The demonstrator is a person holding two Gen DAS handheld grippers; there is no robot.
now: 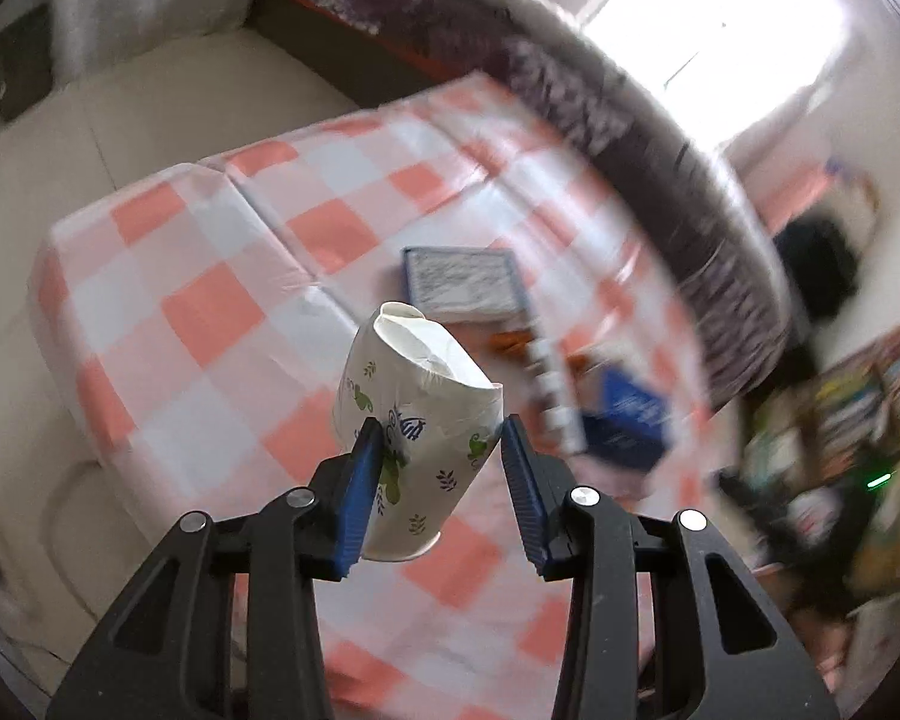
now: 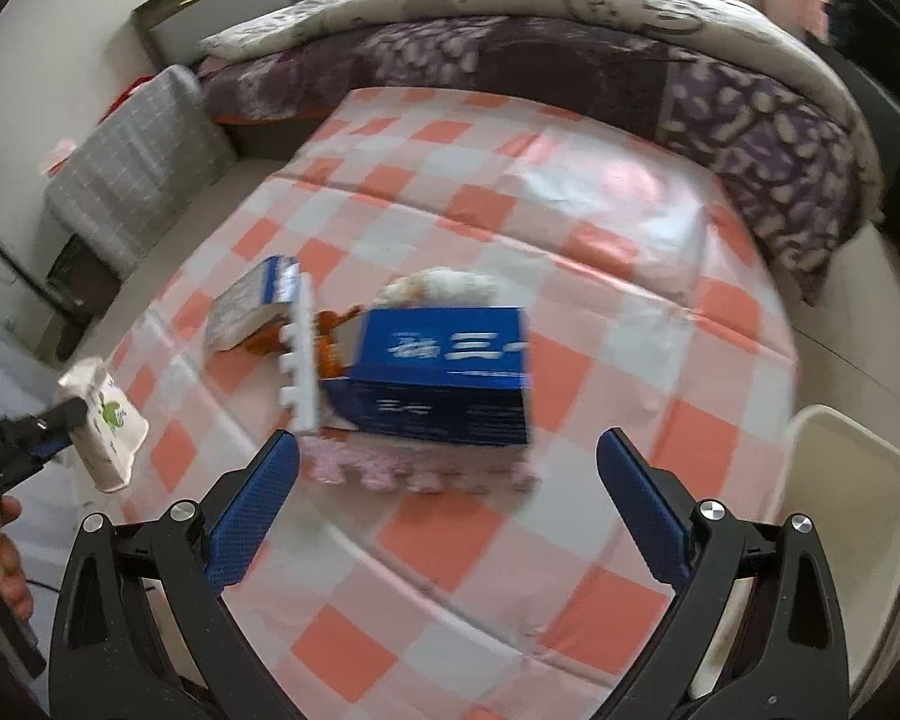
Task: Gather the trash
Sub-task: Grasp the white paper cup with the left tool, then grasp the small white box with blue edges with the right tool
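Note:
My left gripper (image 1: 441, 438) is shut on a crumpled white paper cup (image 1: 417, 420) with green and blue prints, held above the checked table. The cup also shows in the right wrist view (image 2: 105, 420), off the table's left edge. My right gripper (image 2: 447, 450) is open and empty, just in front of a blue carton (image 2: 444, 372). The carton lies on a pink foam mat piece (image 2: 420, 468). A white foam strip (image 2: 300, 360) leans at its left. A small blue-white box (image 2: 252, 306) and something orange (image 2: 330, 336) lie behind. A white crumpled wad (image 2: 444, 285) lies behind the carton.
The table wears an orange-and-white checked cloth (image 2: 510, 228). A bed with a purple quilt (image 2: 630, 72) runs along the far side. A white bin (image 2: 840, 510) stands at the table's right. A grey covered seat (image 2: 144, 162) stands at the far left.

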